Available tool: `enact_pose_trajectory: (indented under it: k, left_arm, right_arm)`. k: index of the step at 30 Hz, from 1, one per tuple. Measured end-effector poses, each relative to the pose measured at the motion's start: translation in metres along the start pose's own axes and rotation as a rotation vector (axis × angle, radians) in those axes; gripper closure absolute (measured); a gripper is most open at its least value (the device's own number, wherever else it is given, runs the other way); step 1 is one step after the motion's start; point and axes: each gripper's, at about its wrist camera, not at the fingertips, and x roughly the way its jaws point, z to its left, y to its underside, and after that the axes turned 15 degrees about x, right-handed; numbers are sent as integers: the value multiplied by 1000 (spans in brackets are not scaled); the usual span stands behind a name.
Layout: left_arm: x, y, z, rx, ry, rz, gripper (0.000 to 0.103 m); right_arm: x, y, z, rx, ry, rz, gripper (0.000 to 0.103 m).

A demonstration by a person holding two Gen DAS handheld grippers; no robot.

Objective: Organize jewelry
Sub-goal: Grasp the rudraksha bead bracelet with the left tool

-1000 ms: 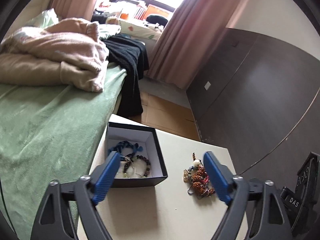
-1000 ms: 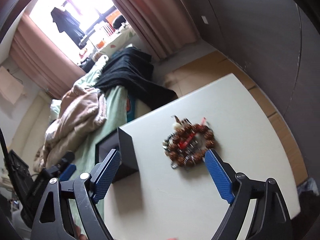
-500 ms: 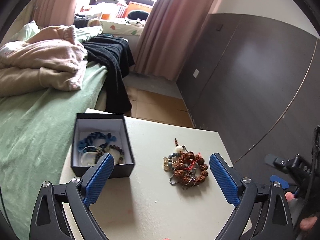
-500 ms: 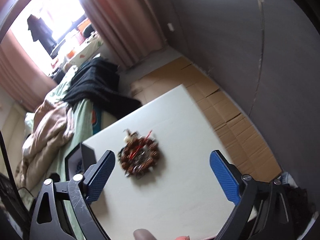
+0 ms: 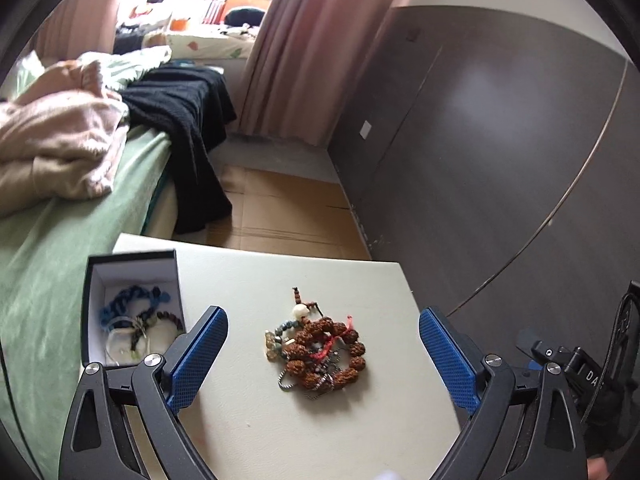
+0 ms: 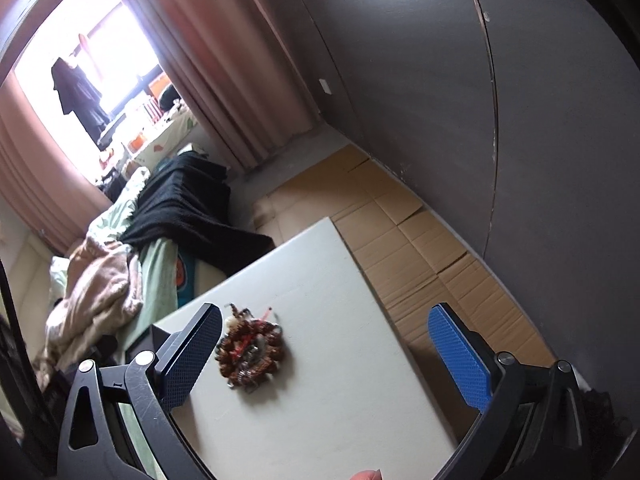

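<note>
Your left gripper [image 5: 323, 354], a black frame with two blue textured pads, hangs above a pale cream rectangular tabletop [image 5: 248, 432]. Its jaws stand wide apart with nothing pressed between them; they have just been opening. Seen between the pads, lying flat on the table, is a tangled pile of jewelry [image 5: 318, 354]: a bracelet of knobbly brown seed beads with a red cord, a white bead, small bluish stones and bits of silver chain.

To the left of that pile, near the table's far left corner, sits a small square box, black outside and white inside [image 5: 89, 312], open at the top. Inside it lie a blue braided cord bracelet [image 5: 128, 300] and a dark beaded bracelet [image 5: 166, 318], with some paler pieces too small to tell apart.

Your right gripper [image 6: 325, 356], the same black and blue build, also has its jaws spread wide and empty, and they too have just been opening. From its camera the jewelry pile [image 6: 251, 354] appears just beside the left pad, somewhat blurred, and the box is mostly hidden behind that pad.

Beyond the table are a bed with a green sheet [image 5: 48, 248], a beige blanket [image 5: 56, 148], a black knitted throw [image 5: 184, 120], pink curtains [image 5: 304, 48] and a dark grey wall [image 5: 480, 140].
</note>
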Motion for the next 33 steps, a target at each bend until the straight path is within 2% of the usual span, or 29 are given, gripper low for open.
enact_pose_trajectory:
  k: [2, 4, 6, 9, 12, 14, 17, 27, 29, 33]
  left_arm:
    - [6, 5, 1, 19, 10, -2, 6]
    - [18, 10, 2, 22, 38, 42, 7]
    - [28, 15, 1, 33, 73, 95, 14]
    - [36, 19, -1, 73, 57, 120, 21]
    - [48, 22, 4, 60, 80, 155, 39]
    - [60, 25, 10, 32, 90, 198, 57]
    - [73, 31, 11, 25, 94, 235, 63]
    - [108, 43, 16, 24, 54, 339, 67]
    - [113, 47, 18, 21, 50, 356, 75]
    - [115, 49, 17, 10, 64, 347, 75]
  right_arm:
    - [4, -2, -3, 3, 25, 14, 0]
    - [9, -4, -10, 33, 29, 37, 0]
    - [14, -3, -13, 44, 14, 61, 0]
    - [23, -1, -12, 36, 44, 70, 0]
    - [33, 1, -12, 47, 42, 95, 0]
    - [40, 3, -10, 61, 30, 114, 0]
    - [49, 6, -5, 67, 22, 133, 0]
    - [72, 5, 3, 67, 23, 176, 0]
    - [74, 6, 4, 66, 27, 185, 0]
    - [76, 9, 5, 61, 33, 196, 0]
